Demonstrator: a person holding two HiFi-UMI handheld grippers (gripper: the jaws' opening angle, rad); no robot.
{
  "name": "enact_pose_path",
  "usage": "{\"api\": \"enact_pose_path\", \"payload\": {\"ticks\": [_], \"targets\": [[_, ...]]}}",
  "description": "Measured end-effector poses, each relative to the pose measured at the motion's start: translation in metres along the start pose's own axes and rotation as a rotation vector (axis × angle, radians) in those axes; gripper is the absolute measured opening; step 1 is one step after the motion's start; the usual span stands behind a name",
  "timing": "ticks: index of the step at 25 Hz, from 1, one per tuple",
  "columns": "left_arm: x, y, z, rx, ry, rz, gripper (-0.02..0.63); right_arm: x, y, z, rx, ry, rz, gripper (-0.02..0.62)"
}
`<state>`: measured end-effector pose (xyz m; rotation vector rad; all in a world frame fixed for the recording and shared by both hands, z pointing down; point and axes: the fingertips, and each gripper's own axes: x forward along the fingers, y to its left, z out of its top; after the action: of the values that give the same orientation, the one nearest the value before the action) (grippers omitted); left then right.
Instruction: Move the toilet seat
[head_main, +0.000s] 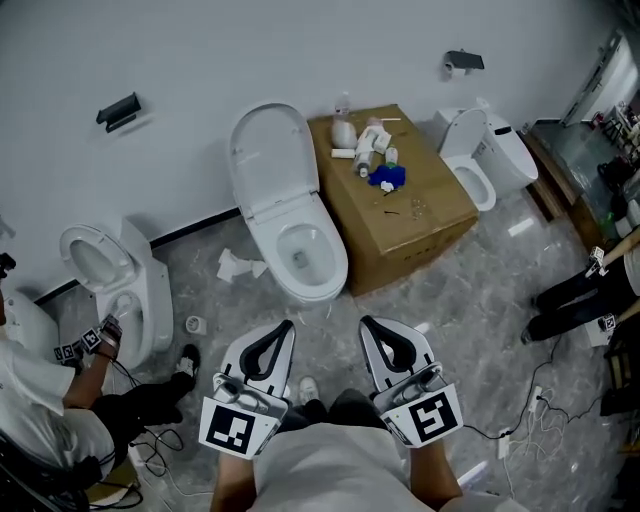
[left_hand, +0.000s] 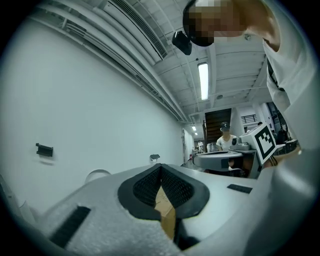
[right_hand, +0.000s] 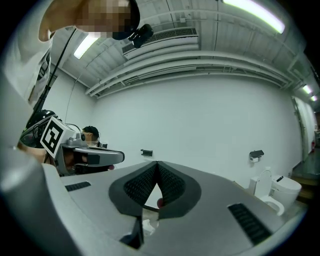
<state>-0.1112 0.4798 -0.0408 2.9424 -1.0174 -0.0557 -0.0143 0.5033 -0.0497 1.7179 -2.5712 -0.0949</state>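
The white toilet stands against the wall straight ahead in the head view, its lid and seat tipped up and the bowl exposed. My left gripper and right gripper are held side by side low in the picture, short of the bowl, both pointing toward it. Both are shut with nothing between the pads. The left gripper view shows shut jaws with the raised lid beyond them. In the right gripper view the jaws are also shut and empty.
A cardboard box with bottles and small items stands right of the toilet. A second toilet is further right, a third at left beside a crouching person. Another person sits at right. Cables and crumpled tissue lie on the floor.
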Motion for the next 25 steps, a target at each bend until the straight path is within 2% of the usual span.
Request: {"api": "enact_pose_path", "payload": {"ticks": [8, 14, 25], "targets": [[0.034, 0.034, -0.002, 0.015, -0.008, -0.007, 0.009, 0.040, -0.024, -0.003, 0.013, 0.006, -0.010, 0.012], [0.076, 0.052, -0.008, -0.006, 0.018, 0.016, 0.009, 0.076, -0.055, -0.013, 0.026, 0.005, 0.027, 0.012], [0.163, 0.081, -0.008, 0.049, 0.048, 0.067, 0.009, 0.128, -0.128, -0.022, 0.057, -0.005, 0.081, 0.012]]}}
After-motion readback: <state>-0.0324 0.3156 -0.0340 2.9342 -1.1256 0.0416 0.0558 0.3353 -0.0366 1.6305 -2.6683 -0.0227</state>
